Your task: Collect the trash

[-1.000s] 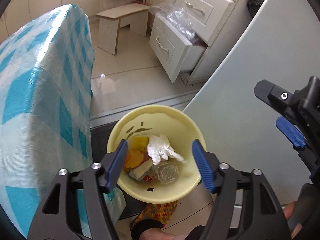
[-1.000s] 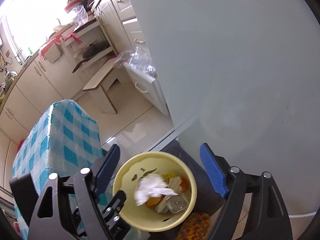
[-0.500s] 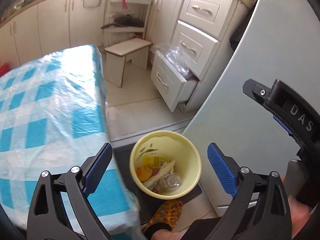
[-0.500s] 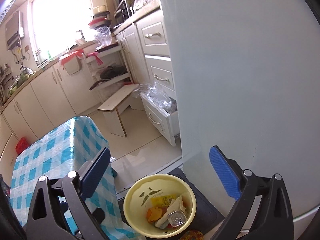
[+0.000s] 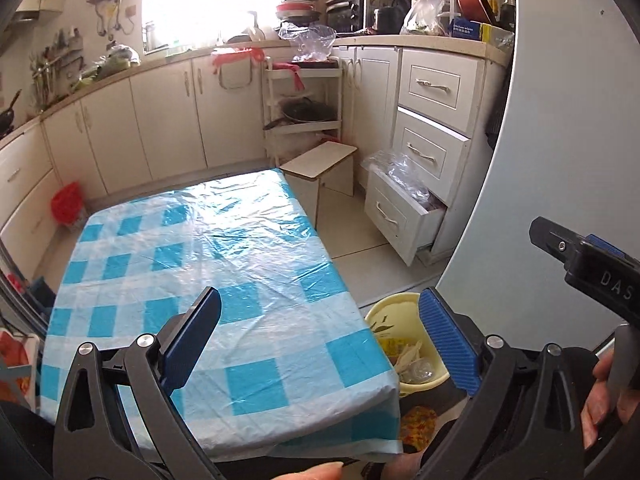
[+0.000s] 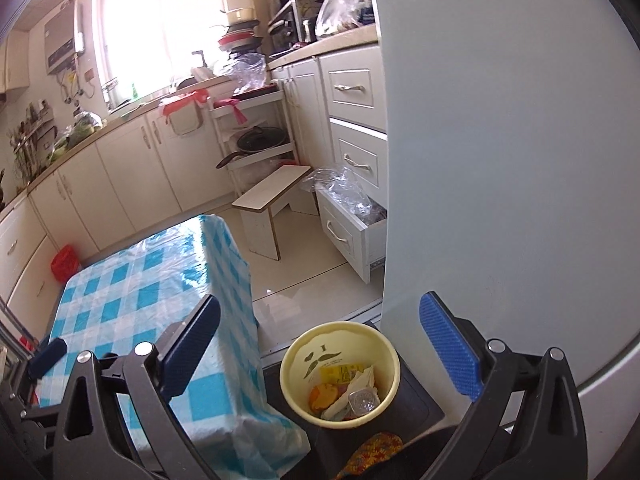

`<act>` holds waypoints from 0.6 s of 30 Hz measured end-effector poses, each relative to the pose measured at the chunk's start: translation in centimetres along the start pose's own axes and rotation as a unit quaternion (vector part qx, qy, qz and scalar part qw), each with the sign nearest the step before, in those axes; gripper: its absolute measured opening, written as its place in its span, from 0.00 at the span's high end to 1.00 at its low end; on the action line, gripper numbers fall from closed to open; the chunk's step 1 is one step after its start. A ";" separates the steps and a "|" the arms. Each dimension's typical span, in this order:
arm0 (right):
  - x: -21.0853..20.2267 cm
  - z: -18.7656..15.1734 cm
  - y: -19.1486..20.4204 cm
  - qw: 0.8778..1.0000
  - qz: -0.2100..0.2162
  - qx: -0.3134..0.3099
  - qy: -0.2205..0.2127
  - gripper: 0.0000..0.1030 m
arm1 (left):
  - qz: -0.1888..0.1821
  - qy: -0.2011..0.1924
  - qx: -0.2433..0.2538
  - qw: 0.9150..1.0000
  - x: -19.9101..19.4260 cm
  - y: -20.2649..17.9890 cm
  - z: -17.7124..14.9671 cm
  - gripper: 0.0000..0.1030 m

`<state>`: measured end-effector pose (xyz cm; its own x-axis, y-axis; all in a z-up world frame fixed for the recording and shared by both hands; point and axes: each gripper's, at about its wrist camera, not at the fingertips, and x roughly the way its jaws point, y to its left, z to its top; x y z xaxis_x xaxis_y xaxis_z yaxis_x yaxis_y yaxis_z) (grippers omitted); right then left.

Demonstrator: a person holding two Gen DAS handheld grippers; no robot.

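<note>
The fridge wall [image 6: 520, 160] fills the right side, pale and flat, w/ kitchen cabinets [image 5: 168, 120] far behind. Next in size is the table w/ blue-checked plastic cloth [image 5: 208, 280], at left and near; no trash shows on its top in either view. On the floor between the table edge and the fridge stands the yellow trash bucket [image 6: 298, 354] on a dark mat [image 6: 416, 400], w/ wrappers, a crumpled paper and a clear plastic cup [image 6: 364, 400] inside. The left gripper [image 5: 318, 338] hovers over the near part of the table, jaws wide apart, nothing between them; the bucket lies to its right and lower, half hidden by the cloth edge. The right gripper [image 6: 318, 348] is also wide open and empty, and the bucket sits almost directly below its gap, so the right hand seems the nearer one. The bucket is round, so approx. no long axis matters. I judge collecting is mostly finished.
</note>
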<state>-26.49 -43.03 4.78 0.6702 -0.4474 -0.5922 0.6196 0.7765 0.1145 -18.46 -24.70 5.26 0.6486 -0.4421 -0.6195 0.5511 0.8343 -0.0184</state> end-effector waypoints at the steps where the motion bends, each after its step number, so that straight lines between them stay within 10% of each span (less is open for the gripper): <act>1: -0.5 0.0 0.5 1.000 0.001 -0.008 -0.001 0.07 | 0.002 -0.004 -0.001 1.000 -0.9 0.4 0.0 0.08; 18: -8.1 -0.6 6.6 0.997 0.032 -0.064 -0.036 0.07 | 0.032 -0.046 -0.014 0.998 -10.7 4.5 -0.1 0.08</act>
<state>-28.10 -34.04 9.79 0.7370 -0.4227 -0.5274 0.5208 0.8525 0.0446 -22.99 -16.21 11.73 0.7284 -0.4142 -0.5457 0.4919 0.8706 -0.0042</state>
